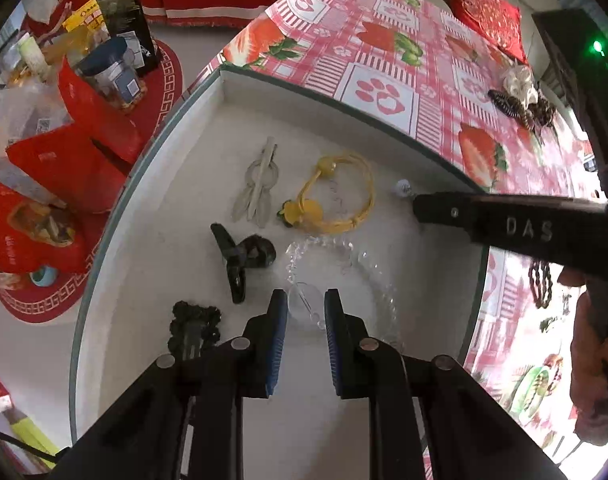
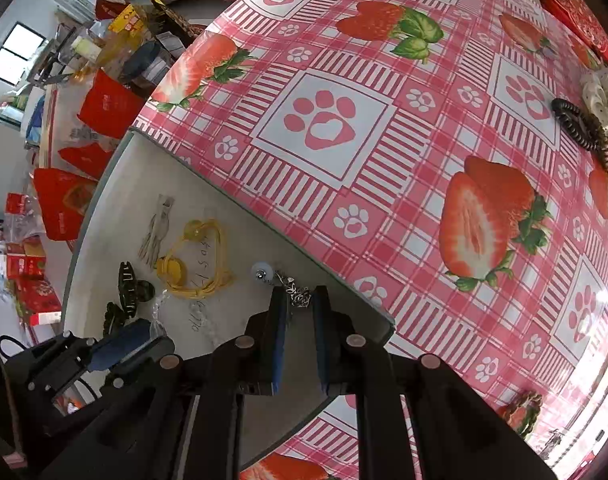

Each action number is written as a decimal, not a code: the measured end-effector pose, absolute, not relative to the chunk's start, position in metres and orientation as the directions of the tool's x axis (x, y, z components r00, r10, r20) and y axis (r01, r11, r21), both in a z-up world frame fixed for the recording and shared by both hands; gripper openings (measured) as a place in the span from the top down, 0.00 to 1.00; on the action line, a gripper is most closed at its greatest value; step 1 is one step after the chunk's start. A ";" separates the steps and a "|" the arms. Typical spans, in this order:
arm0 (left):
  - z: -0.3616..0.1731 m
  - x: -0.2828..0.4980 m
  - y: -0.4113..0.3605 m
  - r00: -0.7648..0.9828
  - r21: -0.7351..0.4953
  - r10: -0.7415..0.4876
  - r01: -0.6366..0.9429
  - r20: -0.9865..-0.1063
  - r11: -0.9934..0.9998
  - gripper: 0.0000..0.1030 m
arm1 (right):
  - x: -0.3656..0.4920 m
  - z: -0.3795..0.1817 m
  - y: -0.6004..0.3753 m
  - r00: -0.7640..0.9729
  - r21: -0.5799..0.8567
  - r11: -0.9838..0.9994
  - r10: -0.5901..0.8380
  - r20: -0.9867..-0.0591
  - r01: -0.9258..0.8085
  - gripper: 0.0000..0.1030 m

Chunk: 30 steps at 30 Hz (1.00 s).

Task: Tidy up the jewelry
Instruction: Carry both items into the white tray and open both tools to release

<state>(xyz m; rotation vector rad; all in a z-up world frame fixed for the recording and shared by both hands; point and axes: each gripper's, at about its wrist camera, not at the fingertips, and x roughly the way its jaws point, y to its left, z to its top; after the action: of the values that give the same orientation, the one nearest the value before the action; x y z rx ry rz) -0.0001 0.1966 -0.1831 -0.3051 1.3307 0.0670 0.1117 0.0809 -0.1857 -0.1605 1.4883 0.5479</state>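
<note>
Both grippers are working over the white tray [image 1: 152, 184] on the strawberry tablecloth [image 2: 384, 160]. The right gripper [image 2: 300, 312] has its fingers drawn close on a small silver chain [image 2: 300, 296] with a pearl bead [image 2: 262, 271] at its far end; the bead lies on the tray floor near the tray's edge. The pads look to be pinching the chain, though only by a few links.

The left gripper [image 1: 306, 312] is spread, with a clear plastic piece [image 1: 304, 300] between its fingertips and nothing clamped.

Risks, as I read it: that thin chain could slip out of the right pads, since the hold is so slight. If the bead drags, it may snag the yellow cord bracelet [image 1: 340, 196] just beside it. The left side could also nudge the clear bead strand [image 1: 344, 256] or the black hair clip [image 1: 240, 260] when closing.
</note>
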 end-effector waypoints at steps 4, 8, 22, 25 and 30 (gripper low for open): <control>-0.183 -0.003 0.190 0.230 -0.125 -0.078 -0.197 -0.970 0.972 0.76 | 0.109 -0.186 0.081 -0.015 0.233 0.871 0.252 -0.968 -0.432 0.86; -0.182 -0.003 0.184 0.236 -0.093 -0.048 -0.183 -0.971 0.979 0.76 | 0.108 -0.185 0.076 -0.023 0.241 0.871 0.256 -0.966 -0.429 0.83; -0.167 -0.003 0.171 0.261 -0.025 0.001 -0.099 -0.965 0.995 0.76 | 0.111 -0.145 0.040 0.014 0.397 0.865 0.421 -0.907 -0.305 0.59; -0.162 0.000 0.167 0.272 -0.018 0.006 -0.085 -0.962 0.996 0.76 | 0.107 -0.128 0.022 0.051 0.412 0.869 0.442 -0.896 -0.274 0.58; -0.152 0.004 0.163 0.289 -0.006 0.018 -0.083 -0.957 0.997 0.15 | 0.092 -0.120 -0.014 0.086 0.401 0.892 0.426 -0.901 -0.209 0.58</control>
<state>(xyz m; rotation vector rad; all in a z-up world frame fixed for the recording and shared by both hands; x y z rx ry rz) 0.0038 0.1630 -0.1517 -0.0580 1.2756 0.0672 0.0923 -0.0140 -0.1197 0.1858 1.4093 0.4772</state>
